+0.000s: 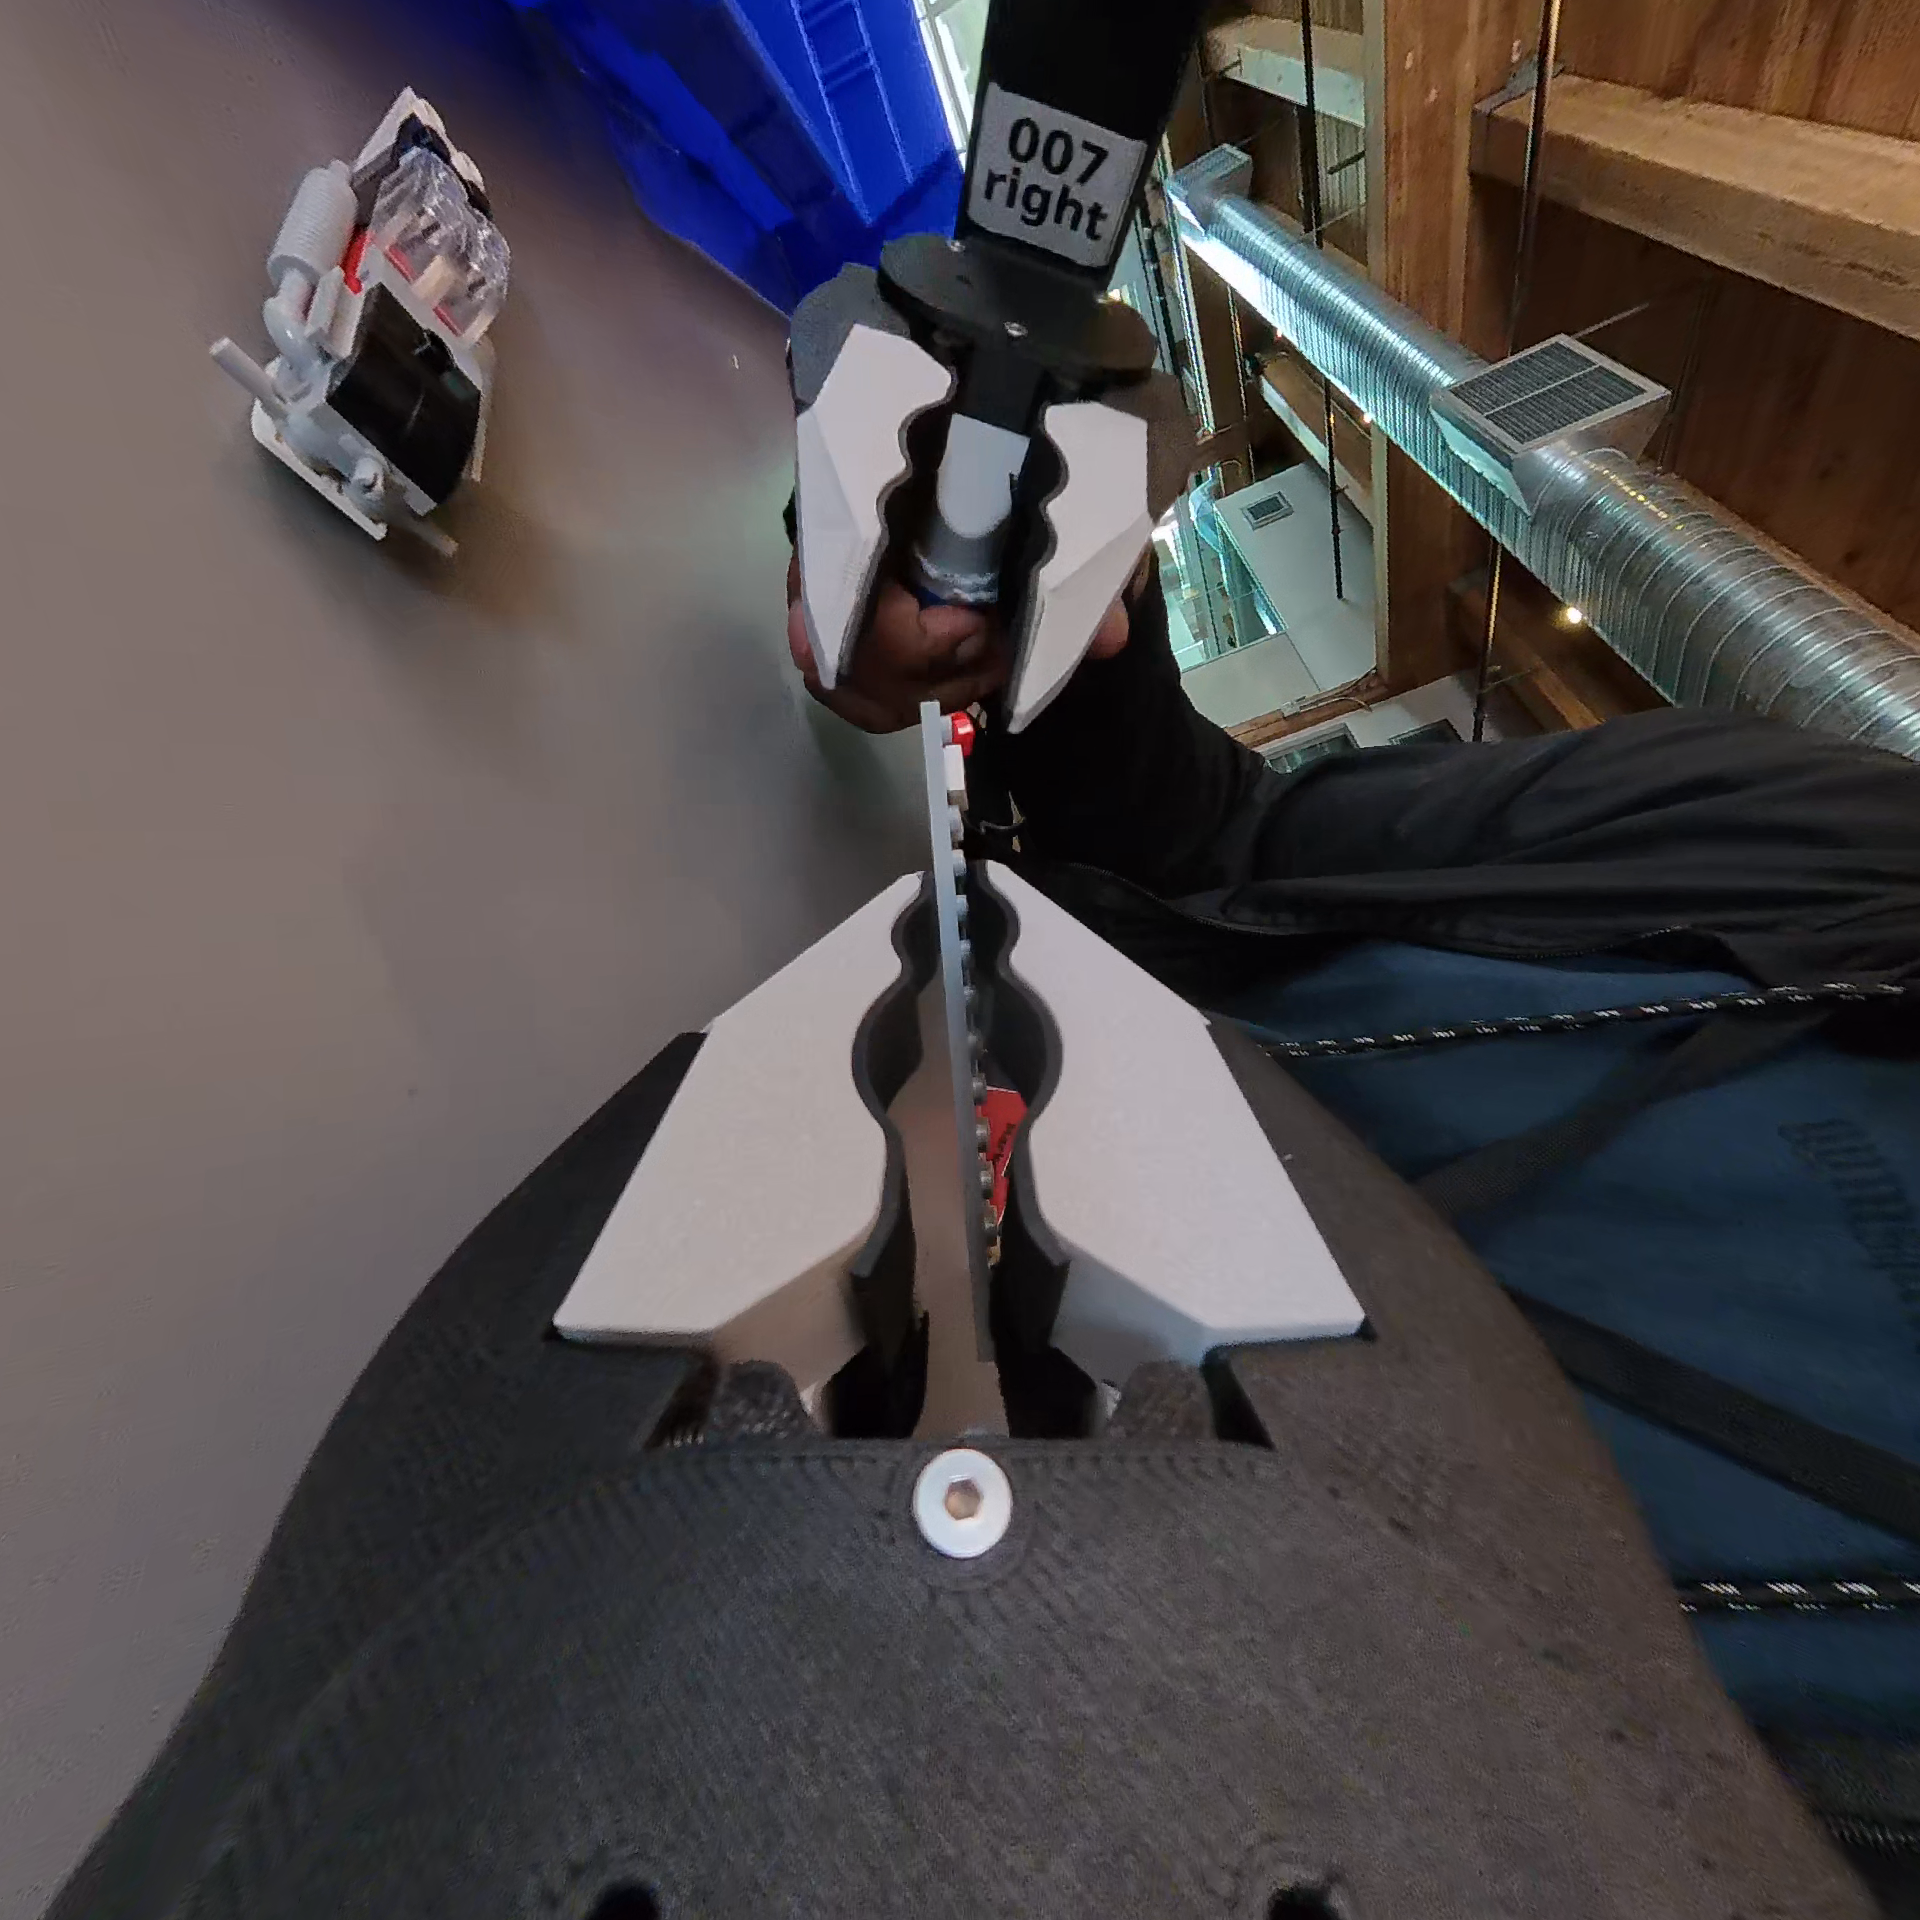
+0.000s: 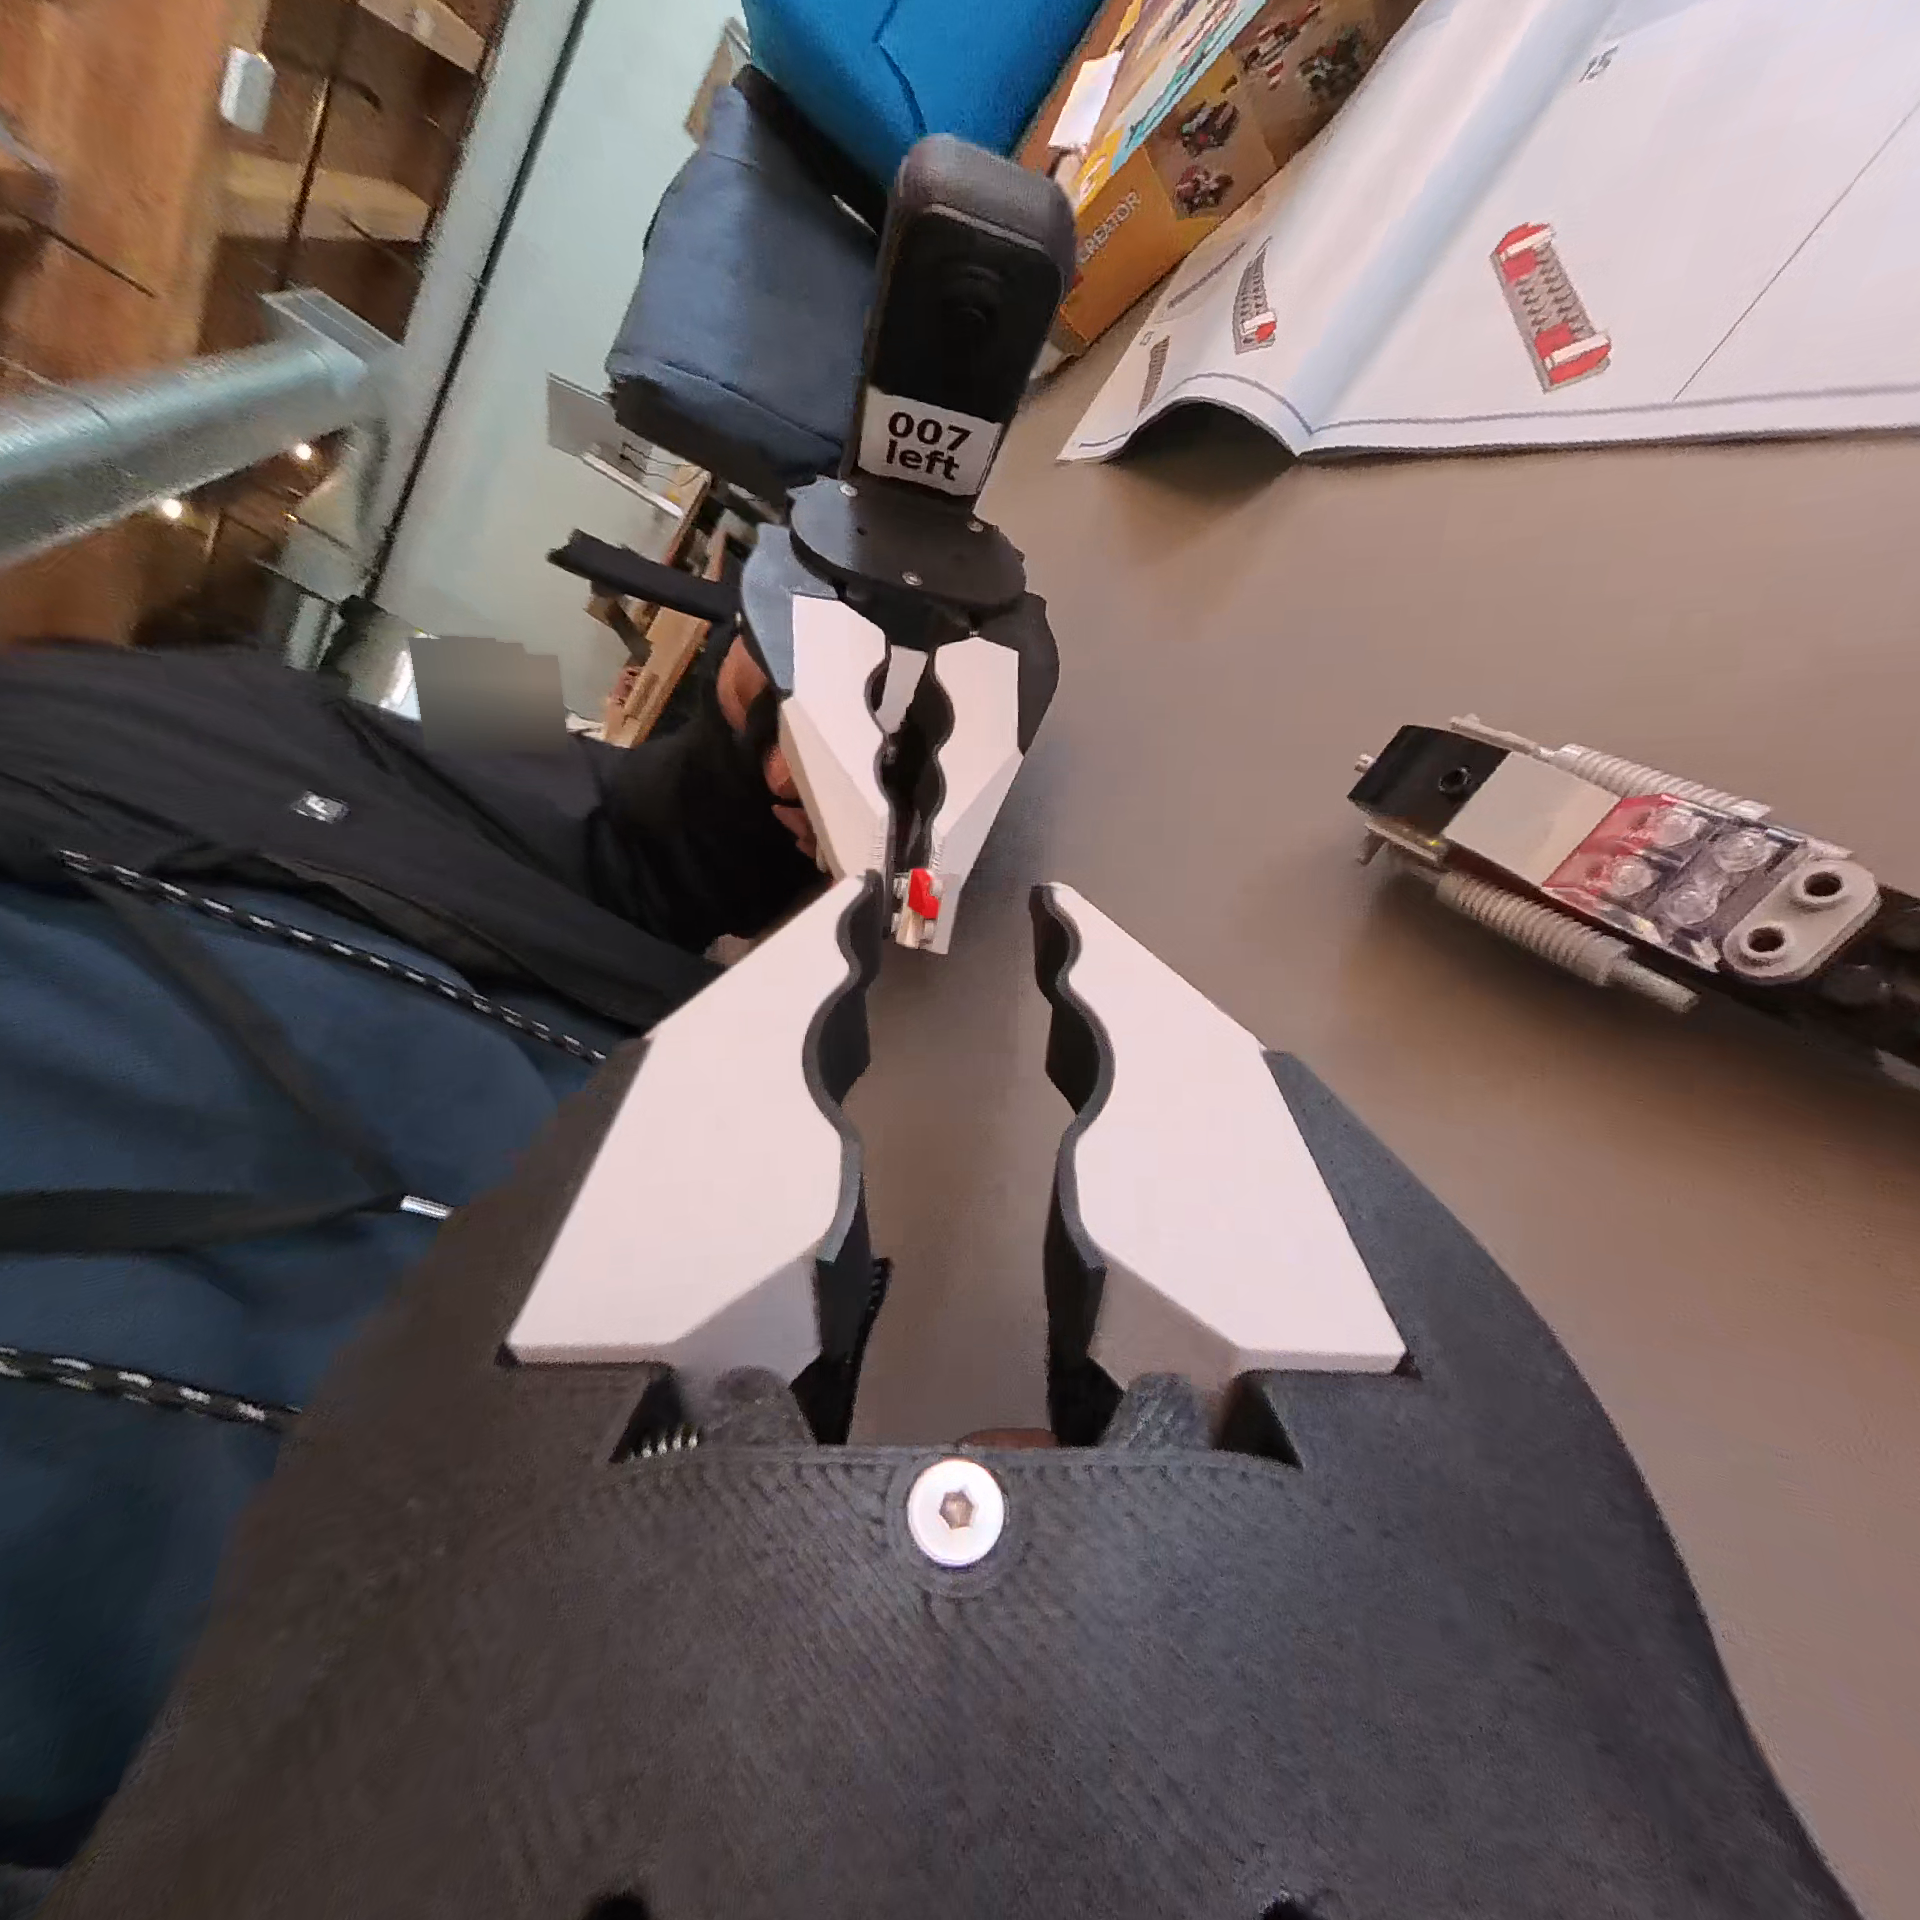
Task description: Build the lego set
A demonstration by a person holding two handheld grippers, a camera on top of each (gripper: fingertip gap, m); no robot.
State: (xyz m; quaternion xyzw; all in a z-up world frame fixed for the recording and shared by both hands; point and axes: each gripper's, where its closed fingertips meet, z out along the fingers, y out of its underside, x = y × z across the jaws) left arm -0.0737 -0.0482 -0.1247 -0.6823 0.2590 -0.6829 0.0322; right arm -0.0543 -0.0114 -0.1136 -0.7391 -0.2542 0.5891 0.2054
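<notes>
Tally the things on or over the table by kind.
Grippers: 2, left gripper, right gripper
Lego pieces: 2, grey plate, black-and-white assembly
Instruction booklet: 1
Set box: 1
Total: 6

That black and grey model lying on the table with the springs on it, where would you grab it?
Probably across the black block at one end of the model, coming from above with the open right gripper. Its sides look flat and bare; the springs and clear studs elsewhere would likely slip or snag.

Plate (image 1: 951,935) between left claw (image 1: 961,883) fingers; right claw (image 2: 951,904) opposite.
</notes>
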